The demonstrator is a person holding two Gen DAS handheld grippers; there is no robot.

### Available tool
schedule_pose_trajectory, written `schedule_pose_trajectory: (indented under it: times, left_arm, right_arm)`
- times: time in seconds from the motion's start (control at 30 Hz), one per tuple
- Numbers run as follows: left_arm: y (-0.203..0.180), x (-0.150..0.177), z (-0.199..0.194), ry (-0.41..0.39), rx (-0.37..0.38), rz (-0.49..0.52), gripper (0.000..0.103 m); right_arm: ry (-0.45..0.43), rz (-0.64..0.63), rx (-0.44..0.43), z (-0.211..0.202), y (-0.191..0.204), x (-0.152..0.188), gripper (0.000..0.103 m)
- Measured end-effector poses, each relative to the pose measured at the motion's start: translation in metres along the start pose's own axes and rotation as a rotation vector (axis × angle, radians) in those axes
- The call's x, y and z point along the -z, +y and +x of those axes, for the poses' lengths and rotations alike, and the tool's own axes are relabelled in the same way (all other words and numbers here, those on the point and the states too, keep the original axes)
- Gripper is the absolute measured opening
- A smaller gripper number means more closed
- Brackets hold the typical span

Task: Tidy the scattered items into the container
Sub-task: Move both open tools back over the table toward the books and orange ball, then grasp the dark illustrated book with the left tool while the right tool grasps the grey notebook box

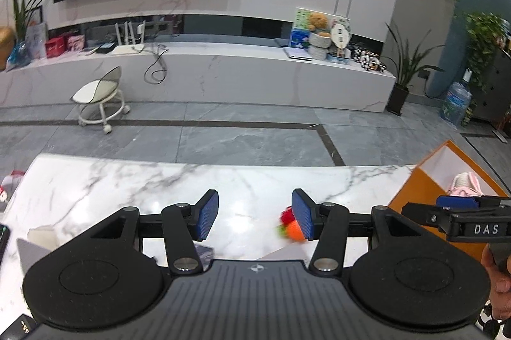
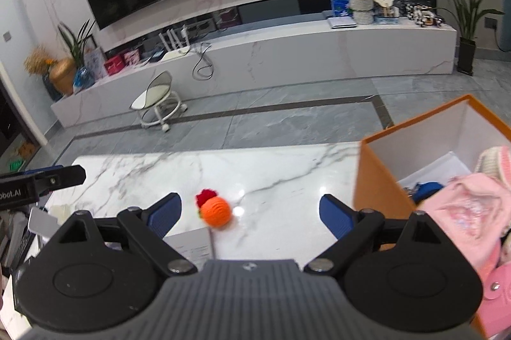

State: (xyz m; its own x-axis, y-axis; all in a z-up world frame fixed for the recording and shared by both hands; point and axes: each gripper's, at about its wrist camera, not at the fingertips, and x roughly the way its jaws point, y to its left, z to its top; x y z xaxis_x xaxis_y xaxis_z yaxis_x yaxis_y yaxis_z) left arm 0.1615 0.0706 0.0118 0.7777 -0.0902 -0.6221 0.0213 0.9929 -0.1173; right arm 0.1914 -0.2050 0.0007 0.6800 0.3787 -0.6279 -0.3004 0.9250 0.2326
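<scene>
A crocheted orange and red toy (image 2: pixel 215 210) lies on the white marble table (image 2: pixel 281 167), blurred in both views. My right gripper (image 2: pixel 250 217) is open above the table's near side; the toy sits between its fingers, closer to the left one. My left gripper (image 1: pixel 255 217) is open too, and its right finger hides part of the toy (image 1: pixel 289 226). The orange box (image 2: pixel 377 180) with white inner walls stands at the right and holds a pink cloth item (image 2: pixel 463 212). In the left wrist view the right gripper (image 1: pixel 412 209) reaches in side-on in front of the box (image 1: pixel 412 196).
A white paper sheet (image 2: pixel 191 247) lies under my right gripper. A grey card (image 1: pixel 32 250), a pale lump (image 1: pixel 41 233) and a phone edge (image 1: pixel 3 237) crowd the table's left end. Beyond the far edge is grey tiled floor with a small wheeled stool (image 1: pixel 99 100).
</scene>
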Motion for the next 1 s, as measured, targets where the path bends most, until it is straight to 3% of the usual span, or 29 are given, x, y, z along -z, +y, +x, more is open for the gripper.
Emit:
schedule_pose_trajectory:
  times: [0.3, 0.4, 0.5, 0.73, 1.0]
  left_arm:
    - [0.041, 0.025, 0.013, 0.031, -0.006, -0.067, 0.06]
    - [0.048, 0.036, 0.02, 0.046, -0.002, -0.061, 0.06]
    - [0.054, 0.045, 0.028, 0.059, 0.017, -0.057, 0.068]
    - [0.067, 0.066, 0.051, 0.113, 0.003, -0.037, 0.069]
    - [0.073, 0.077, 0.062, 0.113, 0.009, 0.01, 0.073]
  right_arm:
    - [0.045, -0.1, -0.009, 0.024, 0.03, 0.022, 0.094]
    - [0.06, -0.134, -0.012, 0.032, 0.04, 0.029, 0.094]
    - [0.074, -0.16, -0.011, 0.043, 0.048, 0.037, 0.094]
    - [0.109, -0.204, -0.013, 0.066, 0.058, 0.057, 0.094]
    - [0.143, -0.2, -0.014, 0.087, 0.068, 0.078, 0.094]
